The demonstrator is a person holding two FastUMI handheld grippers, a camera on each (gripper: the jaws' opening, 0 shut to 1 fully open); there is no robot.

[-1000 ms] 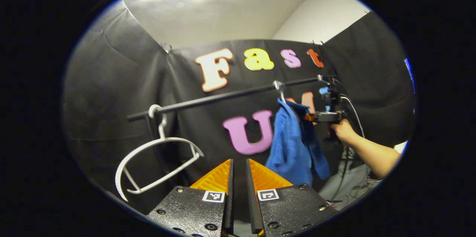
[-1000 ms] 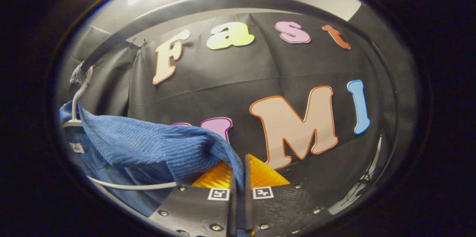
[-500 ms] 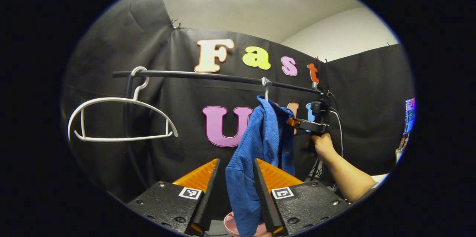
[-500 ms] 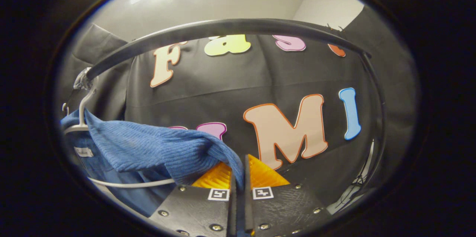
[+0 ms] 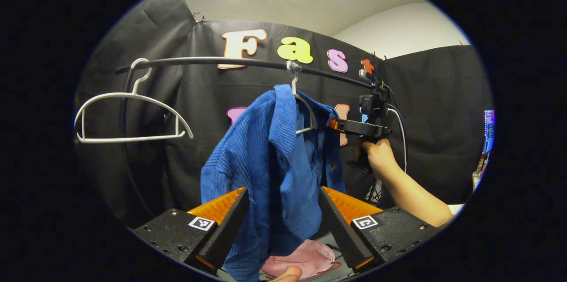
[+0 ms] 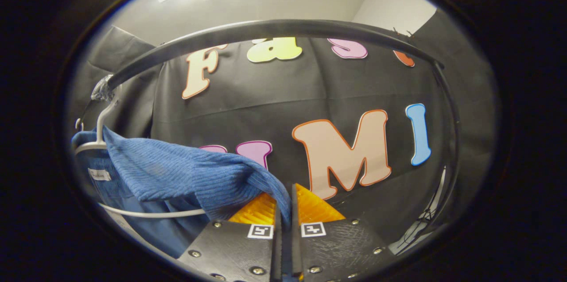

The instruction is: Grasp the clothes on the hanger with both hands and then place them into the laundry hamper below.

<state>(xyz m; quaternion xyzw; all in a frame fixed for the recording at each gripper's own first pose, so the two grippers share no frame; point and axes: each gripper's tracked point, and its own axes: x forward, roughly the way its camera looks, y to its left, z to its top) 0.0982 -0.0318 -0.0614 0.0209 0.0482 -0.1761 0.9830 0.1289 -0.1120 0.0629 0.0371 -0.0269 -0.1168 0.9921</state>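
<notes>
A blue ribbed shirt [image 5: 270, 158] hangs from a white hanger [image 5: 305, 111] on the black rail [image 5: 212, 61]. My left gripper [image 5: 282, 191] is open wide, its orange fingers standing either side of the shirt's hanging left half without pressing on it. In the left gripper view, my right gripper [image 5: 334, 124] is held by a hand [image 5: 376, 156] at the shirt's right shoulder. In the right gripper view, the right gripper [image 6: 287, 190] is shut on a fold of the blue shirt [image 6: 186, 175], pulled out from the hanger [image 6: 150, 214]. A pink hamper [image 5: 305, 259] sits below.
An empty white hanger [image 5: 128, 116] hangs at the rail's left end. The rail [image 6: 266, 29] arches overhead in the right gripper view. A person's forearm [image 5: 416, 195] reaches in from the right, with a cable [image 5: 401, 122] running from the right gripper.
My left gripper has swung right, come up to the shirt and opened wide, so the cloth now hangs between its fingers. The right gripper keeps its hold, barely moved.
</notes>
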